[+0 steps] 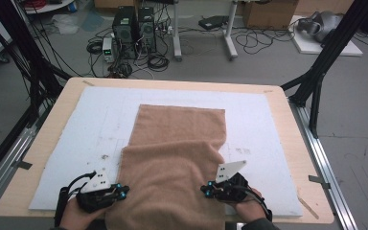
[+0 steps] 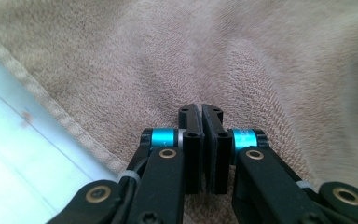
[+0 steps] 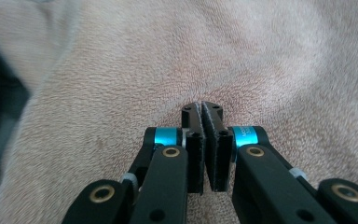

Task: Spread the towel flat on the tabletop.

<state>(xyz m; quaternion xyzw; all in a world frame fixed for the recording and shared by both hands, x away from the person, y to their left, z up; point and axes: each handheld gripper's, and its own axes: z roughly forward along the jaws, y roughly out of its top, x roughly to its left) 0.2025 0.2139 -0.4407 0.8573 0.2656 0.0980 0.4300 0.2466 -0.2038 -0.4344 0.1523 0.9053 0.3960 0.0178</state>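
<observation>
A: The table carries a white mat; the tan towel lies at its centre, near half folded over toward twelve o'clock.

B: Folding looks underway. The left claw at seven and the right claw at five are both pressed together, seemingly pinching nothing.

A: Next, each needs a near corner; open mat lies beyond.

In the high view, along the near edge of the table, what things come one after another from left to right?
Left gripper → tan towel → right gripper, both with jaws shut.
</observation>
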